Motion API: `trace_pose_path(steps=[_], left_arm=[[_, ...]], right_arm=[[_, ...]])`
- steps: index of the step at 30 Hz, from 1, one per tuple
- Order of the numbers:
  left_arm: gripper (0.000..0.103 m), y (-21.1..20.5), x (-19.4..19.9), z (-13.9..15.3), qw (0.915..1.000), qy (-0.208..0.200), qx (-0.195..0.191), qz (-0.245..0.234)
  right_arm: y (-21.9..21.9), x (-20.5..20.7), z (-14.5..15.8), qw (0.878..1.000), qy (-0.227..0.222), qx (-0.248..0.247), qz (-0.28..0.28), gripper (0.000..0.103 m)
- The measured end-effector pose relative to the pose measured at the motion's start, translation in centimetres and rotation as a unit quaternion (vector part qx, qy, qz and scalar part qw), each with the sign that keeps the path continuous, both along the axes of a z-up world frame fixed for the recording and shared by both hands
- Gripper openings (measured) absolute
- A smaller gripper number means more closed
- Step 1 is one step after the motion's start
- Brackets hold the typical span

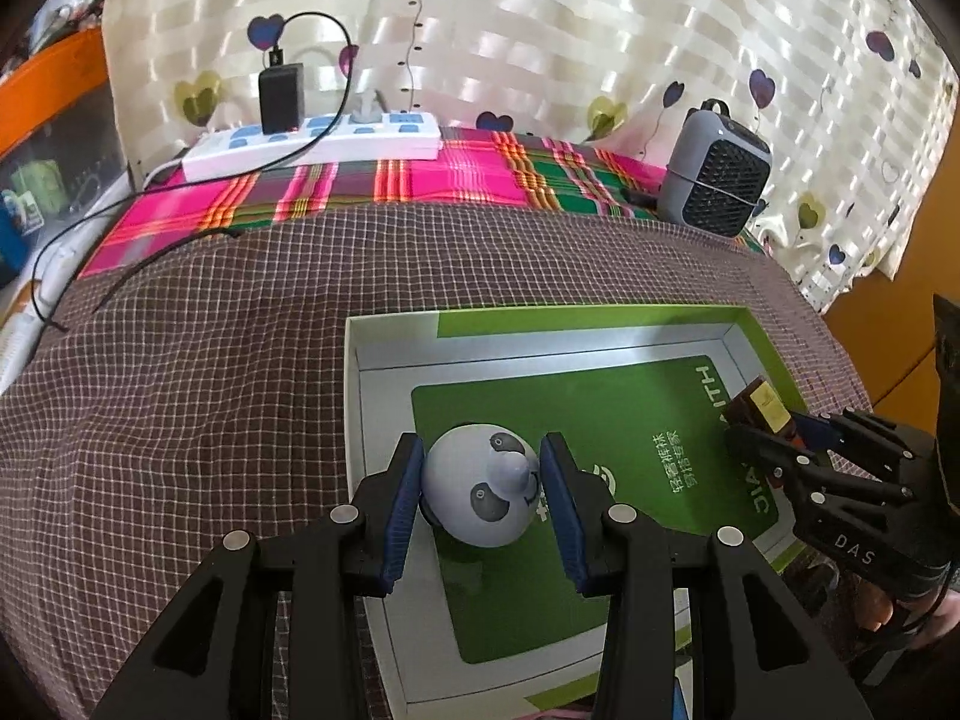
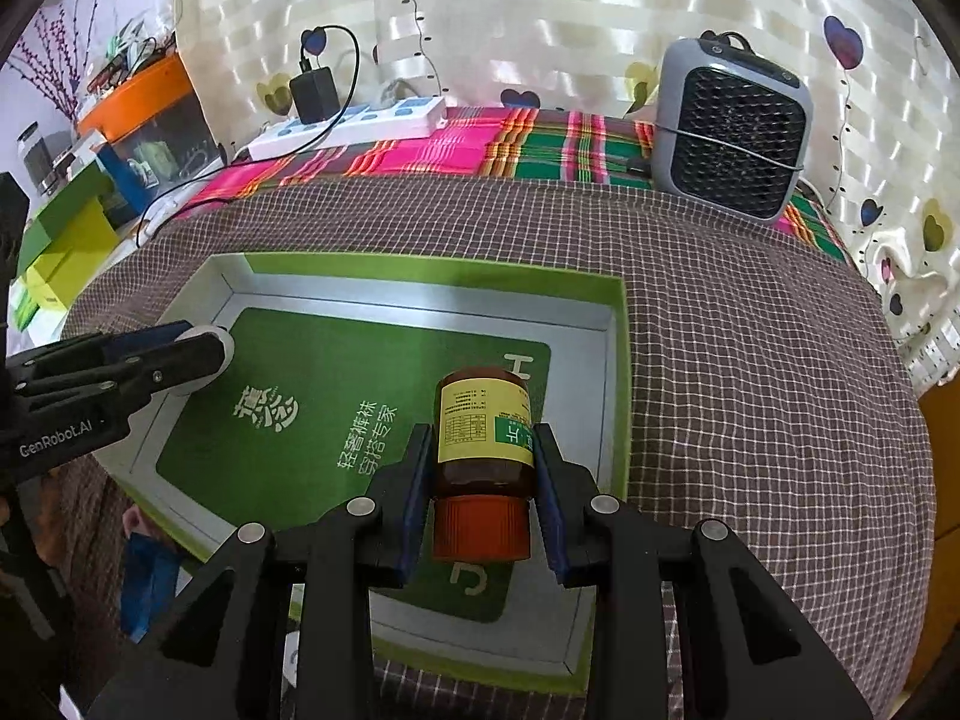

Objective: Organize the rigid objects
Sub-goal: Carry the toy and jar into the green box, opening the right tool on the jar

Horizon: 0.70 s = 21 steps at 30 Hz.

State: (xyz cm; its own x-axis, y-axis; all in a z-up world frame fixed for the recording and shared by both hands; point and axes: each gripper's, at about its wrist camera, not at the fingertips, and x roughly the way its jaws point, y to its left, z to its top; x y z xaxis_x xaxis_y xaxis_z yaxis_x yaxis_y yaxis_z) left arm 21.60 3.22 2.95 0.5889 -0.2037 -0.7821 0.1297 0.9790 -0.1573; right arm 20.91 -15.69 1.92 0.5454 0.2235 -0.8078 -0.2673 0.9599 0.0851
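Note:
My left gripper (image 1: 482,483) is shut on a white panda-faced ball (image 1: 480,489), held over the green floor of an open box (image 1: 366,396). The blue pads press both sides of the ball. My right gripper (image 2: 485,471) is shut on an amber pill bottle (image 2: 483,438) with a yellow label and an orange cap toward the camera, also over the box (image 2: 618,348). In the left wrist view the right gripper (image 1: 774,450) and its bottle (image 1: 759,405) hang over the box's right wall. In the right wrist view the left gripper (image 2: 198,354) and its ball (image 2: 225,348) are at the box's left side.
The box lies on a brown checked cloth (image 1: 210,390). Behind it sit a white power strip (image 1: 312,144) with a black charger (image 1: 281,97), a trailing black cable (image 1: 72,276), and a grey fan heater (image 2: 732,132). A heart-print curtain (image 1: 540,30) closes the back. Boxes (image 2: 66,240) crowd the left.

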Motion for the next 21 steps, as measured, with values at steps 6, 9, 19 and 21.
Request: trace_pose_path(steps=[6,9,19,21], left_arm=[[0.039,-0.09,0.08,-0.08,1.0,0.0,0.001,0.001],[0.039,-0.03,0.09,-0.14,1.0,0.0,0.001,0.001],[0.039,-0.11,0.11,-0.22,0.9999,-0.001,0.011,-0.001],[0.04,-0.08,0.1,-0.2,0.9999,-0.002,0.012,-0.001]], right_arm=[[0.22,0.27,-0.18,1.0,-0.004,0.0,0.003,0.033],[0.35,0.21,-0.12,1.0,-0.007,-0.006,0.002,0.033],[0.5,0.24,-0.14,1.0,-0.017,-0.014,0.0,0.033],[0.48,0.24,-0.15,1.0,-0.018,-0.014,0.0,0.033]])
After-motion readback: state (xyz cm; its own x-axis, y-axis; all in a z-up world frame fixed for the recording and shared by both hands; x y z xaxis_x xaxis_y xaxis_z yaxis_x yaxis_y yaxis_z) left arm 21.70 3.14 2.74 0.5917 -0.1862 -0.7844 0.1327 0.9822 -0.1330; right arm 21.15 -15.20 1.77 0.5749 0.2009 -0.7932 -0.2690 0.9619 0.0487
